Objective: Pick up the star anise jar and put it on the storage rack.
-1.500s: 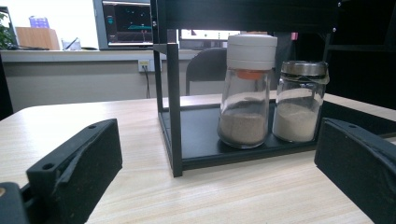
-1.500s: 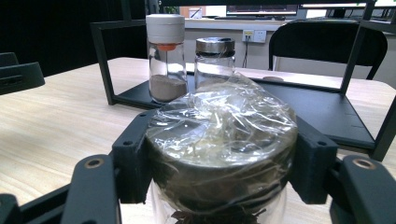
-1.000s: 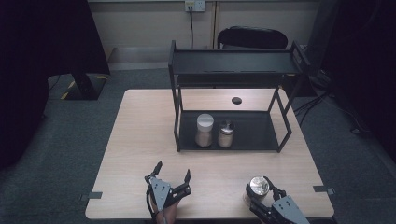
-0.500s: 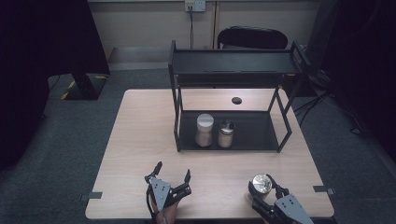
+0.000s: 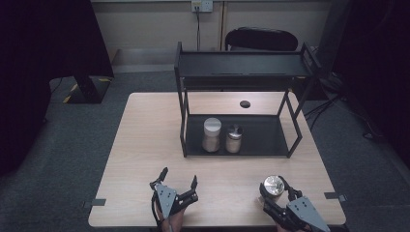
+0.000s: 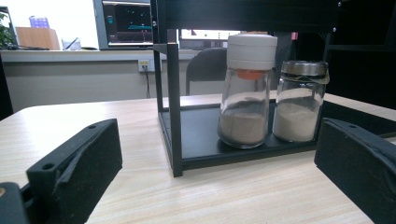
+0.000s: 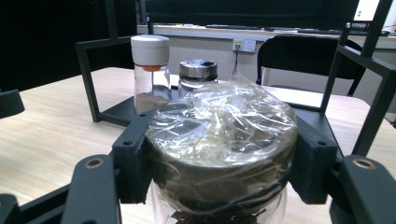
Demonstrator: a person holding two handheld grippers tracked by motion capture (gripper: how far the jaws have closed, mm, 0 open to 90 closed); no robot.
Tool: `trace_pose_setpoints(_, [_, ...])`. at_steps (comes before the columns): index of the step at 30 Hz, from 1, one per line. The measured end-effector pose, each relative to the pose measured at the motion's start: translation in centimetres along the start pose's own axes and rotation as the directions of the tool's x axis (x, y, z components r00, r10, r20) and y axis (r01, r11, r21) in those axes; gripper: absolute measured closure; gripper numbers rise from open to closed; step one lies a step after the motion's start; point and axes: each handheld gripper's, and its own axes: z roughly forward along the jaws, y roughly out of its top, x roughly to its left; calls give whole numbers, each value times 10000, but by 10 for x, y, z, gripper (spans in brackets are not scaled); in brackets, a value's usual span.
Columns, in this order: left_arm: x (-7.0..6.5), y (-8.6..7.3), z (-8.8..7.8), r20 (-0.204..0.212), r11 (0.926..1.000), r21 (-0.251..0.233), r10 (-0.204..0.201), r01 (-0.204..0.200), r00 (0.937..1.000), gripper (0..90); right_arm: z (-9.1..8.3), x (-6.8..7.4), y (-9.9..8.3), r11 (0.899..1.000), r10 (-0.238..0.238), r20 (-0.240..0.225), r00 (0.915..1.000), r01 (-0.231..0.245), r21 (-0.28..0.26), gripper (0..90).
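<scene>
Progress looks like roughly two thirds, judging by the layout: two jars already stand side by side on the bottom shelf of the black metal rack (image 5: 290,145), while a third jar (image 5: 273,186) is at the near right corner of the surface (image 5: 145,145), clamped around its cap by the right gripper (image 5: 274,189). What seems left is carrying that jar across to the rack and setting it beside the others. The left gripper (image 5: 179,180) rests near the front edge, left of centre, its fingers (image 6: 79,163) spread wide apart with nothing between them. The held jar is clear glass with a round metal cap wrapped in crinkled, shiny plastic film; dark contents show faintly below the cap. On the shelf, the taller jar (image 5: 212,135) has a smooth white plastic cap over an orange collar and holds pale brown powder, and the shorter jar (image 5: 234,139), just right of it, has a dull metal lid and holds whitish grains. The rack is thin square tubing with flat matte shelves; the surface is pale wood-grain laminate. A small dark disc (image 5: 245,104) lies on the surface behind the rack.
</scene>
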Motion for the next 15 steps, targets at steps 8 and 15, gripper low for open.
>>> trace_pose_setpoints(8, [0,0,0,-1,10000,-1,-1,1,10000,3,9,-1,8,9999,-126,-197,9997,126,-9,349])
trace_pose_setpoints(15, [0,0,0,2,10000,-2,2,-2,10000,3,18,-4,15,9998,-213,-304,9993,212,-38,349])
